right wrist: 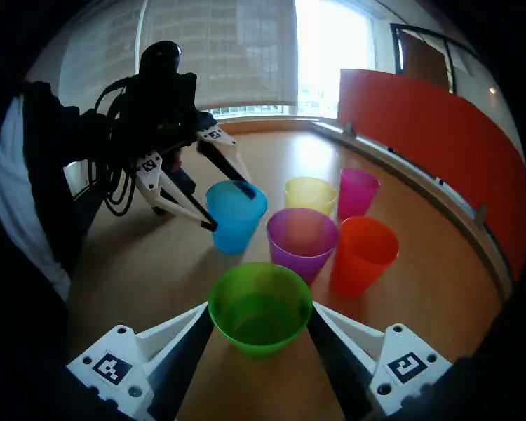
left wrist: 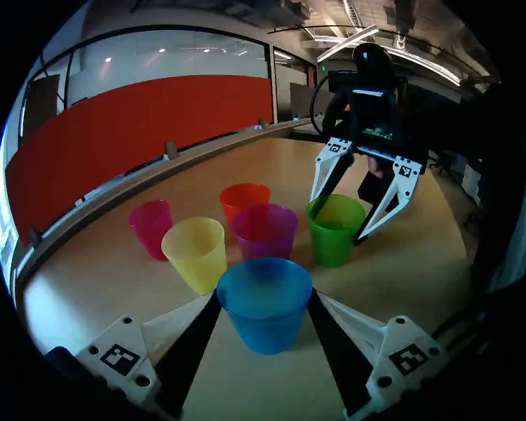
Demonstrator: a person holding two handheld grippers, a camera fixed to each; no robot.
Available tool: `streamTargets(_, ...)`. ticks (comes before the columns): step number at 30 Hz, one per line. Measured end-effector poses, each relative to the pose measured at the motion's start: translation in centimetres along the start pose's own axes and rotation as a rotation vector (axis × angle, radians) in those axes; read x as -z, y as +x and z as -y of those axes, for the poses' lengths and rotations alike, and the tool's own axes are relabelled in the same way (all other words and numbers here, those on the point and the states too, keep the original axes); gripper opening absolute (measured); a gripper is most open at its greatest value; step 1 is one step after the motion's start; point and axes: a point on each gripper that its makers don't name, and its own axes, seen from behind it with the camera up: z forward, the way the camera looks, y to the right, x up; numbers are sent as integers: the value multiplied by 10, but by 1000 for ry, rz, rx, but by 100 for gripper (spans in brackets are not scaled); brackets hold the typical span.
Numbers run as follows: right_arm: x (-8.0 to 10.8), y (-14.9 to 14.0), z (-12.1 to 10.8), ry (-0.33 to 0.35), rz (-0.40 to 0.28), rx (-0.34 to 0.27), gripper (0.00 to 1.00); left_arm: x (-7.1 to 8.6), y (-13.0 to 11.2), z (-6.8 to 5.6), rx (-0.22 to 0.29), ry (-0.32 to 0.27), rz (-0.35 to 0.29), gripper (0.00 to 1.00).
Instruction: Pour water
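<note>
A blue cup (left wrist: pixel 264 319) stands upright on the wooden table (left wrist: pixel 410 274), and my left gripper (left wrist: pixel 264 298) is shut on it, one finger pressing each side just under the rim. Across the cluster, my right gripper (left wrist: pixel 339 221) grips a green cup (left wrist: pixel 332 238) the same way. In the right gripper view the green cup (right wrist: pixel 260 316) sits between the right gripper's (right wrist: pixel 260 305) fingers, and a darker level shows low inside it. Farther off there, the left gripper (right wrist: pixel 231 208) holds the blue cup (right wrist: pixel 233 221). Both cups rest on the table.
Between the two held cups stand a purple cup (left wrist: pixel 265 230), a yellow cup (left wrist: pixel 195 251), an orange cup (left wrist: pixel 244 200) and a pink cup (left wrist: pixel 151 226), close together. A red partition (left wrist: pixel 123 133) runs along the table's far edge. A person's sleeve (right wrist: pixel 24 175) is behind the left gripper.
</note>
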Motion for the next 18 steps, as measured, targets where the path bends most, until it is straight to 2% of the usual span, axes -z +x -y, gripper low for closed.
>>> streamTargets(18,4,-7,0,-14,9,-1,91,8,-10,3,12,17,4,87)
